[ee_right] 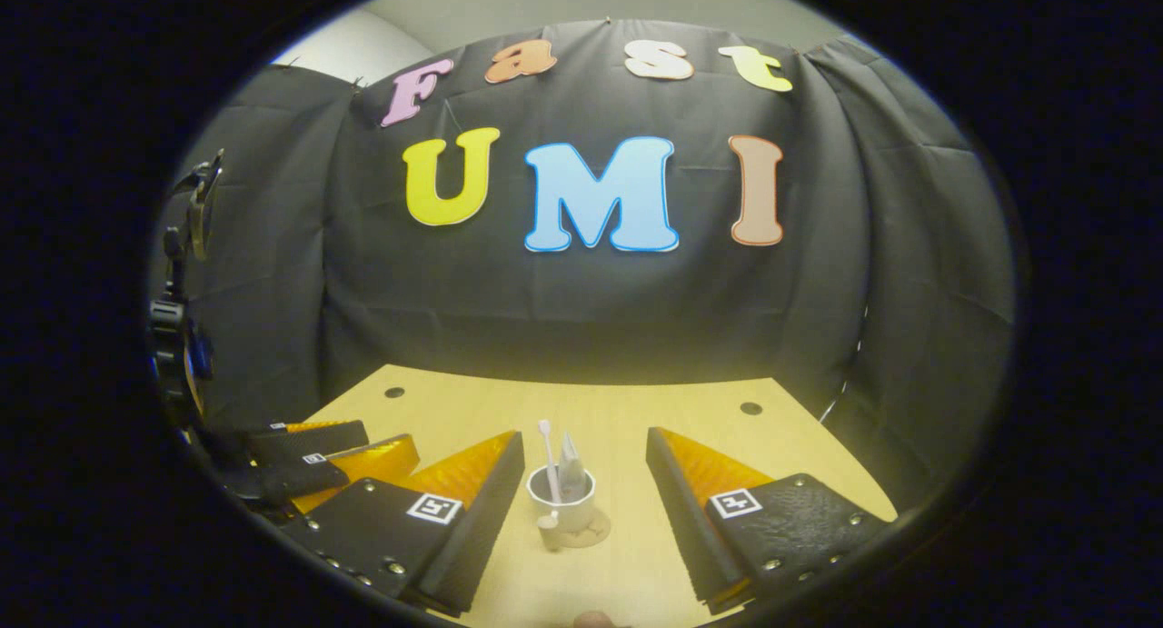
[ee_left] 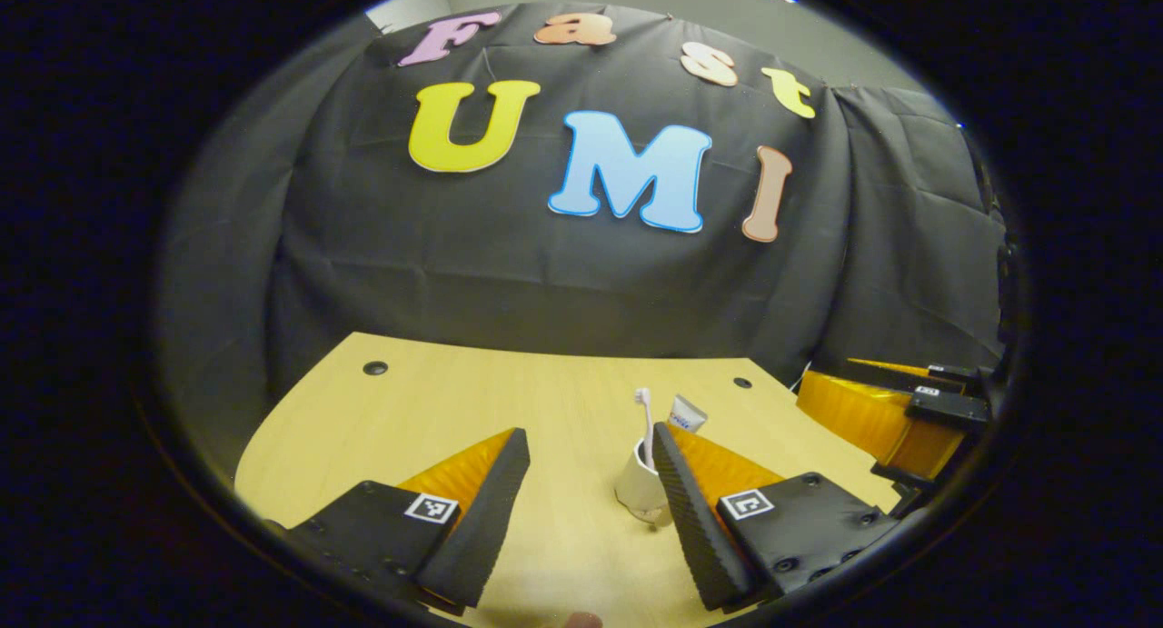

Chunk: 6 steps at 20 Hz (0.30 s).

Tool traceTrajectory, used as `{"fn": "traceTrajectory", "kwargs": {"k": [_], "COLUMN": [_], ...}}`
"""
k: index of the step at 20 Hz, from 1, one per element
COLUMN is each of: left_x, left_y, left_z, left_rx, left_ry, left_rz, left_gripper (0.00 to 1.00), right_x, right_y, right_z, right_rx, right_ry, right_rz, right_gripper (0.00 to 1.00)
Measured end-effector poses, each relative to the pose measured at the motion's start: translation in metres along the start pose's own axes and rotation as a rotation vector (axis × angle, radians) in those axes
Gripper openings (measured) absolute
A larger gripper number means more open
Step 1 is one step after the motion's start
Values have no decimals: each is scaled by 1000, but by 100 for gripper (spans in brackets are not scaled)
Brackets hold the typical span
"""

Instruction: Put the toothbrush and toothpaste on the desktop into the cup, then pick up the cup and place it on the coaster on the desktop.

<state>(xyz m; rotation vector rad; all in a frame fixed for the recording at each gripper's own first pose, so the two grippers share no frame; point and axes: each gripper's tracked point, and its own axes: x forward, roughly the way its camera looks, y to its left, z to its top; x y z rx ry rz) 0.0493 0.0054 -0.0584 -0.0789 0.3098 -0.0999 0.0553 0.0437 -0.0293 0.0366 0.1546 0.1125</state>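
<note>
A white cup [ee_right: 561,503] stands upright on a round brown coaster [ee_right: 595,530] on the wooden desktop [ee_right: 636,410]. A white toothbrush [ee_right: 548,451] and a toothpaste tube [ee_right: 571,469] stick up out of it. My right gripper [ee_right: 584,442] is open, with the cup standing just beyond its fingertips and between their lines, untouched. In the left gripper view the cup [ee_left: 636,487] with the toothbrush [ee_left: 645,419] and the toothpaste [ee_left: 688,414] sits partly behind the right finger of my left gripper [ee_left: 591,437], which is open and holds nothing.
The right gripper [ee_left: 909,410] shows at the desk's right edge in the left gripper view; the left gripper [ee_right: 309,455] shows low at the left in the right gripper view. Two small dark holes [ee_left: 375,368] [ee_left: 742,383] mark the desk's far side. Black cloth closes the back.
</note>
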Motion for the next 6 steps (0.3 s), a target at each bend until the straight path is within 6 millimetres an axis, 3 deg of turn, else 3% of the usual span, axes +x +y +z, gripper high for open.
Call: {"fn": "traceTrajectory", "kwargs": {"k": [2,3,4,6], "left_x": [-9,-14,-16,-20], "left_y": [7,9,12,18], "left_z": [10,15,20,25], "left_rx": [-2,-5,-5,0], "left_ry": [-15,-26,-35,-52], "left_rz": [-5,-9,-13,-16], "left_gripper": [90,84,96,95], "right_x": [-5,-7,-9,-10], "right_y": [6,9,12,17], "right_z": [-1,-1,-1,-2], "right_rx": [-1,-2,-3,-9], "right_ry": [-14,-22,-26,-31], "right_rz": [-11,-17,-21,-24], "right_gripper": [84,84,84,84]}}
